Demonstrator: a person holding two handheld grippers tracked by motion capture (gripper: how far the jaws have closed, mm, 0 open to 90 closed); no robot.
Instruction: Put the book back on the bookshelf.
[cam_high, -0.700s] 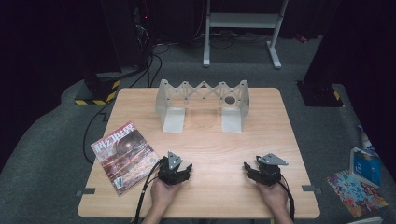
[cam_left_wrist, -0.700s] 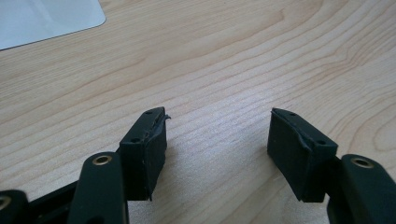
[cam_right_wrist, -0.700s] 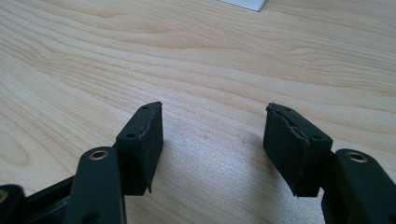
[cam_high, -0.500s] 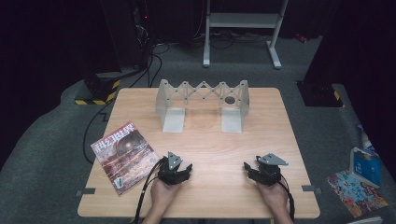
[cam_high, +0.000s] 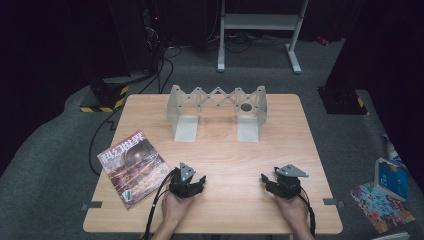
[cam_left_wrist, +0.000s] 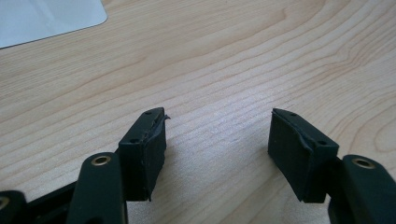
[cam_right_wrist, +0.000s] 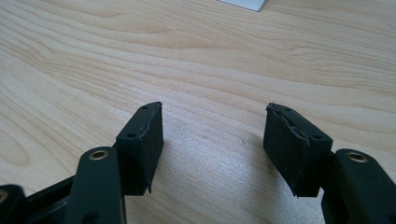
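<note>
I keep the left gripper low over the bare wooden table at the near edge, jaws apart and grasping nothing. The right gripper is the same, released and empty. The magazine lies just left of the left gripper, and the grey folding rack stands far.

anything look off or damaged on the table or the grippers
Two small things. The magazine lies askew, its corner hanging over the table's left edge. The pads look worn: the left gripper has a frayed fleck on one pad tip, and the right gripper's pad shows a ragged edge. Nothing is spilled.
</note>
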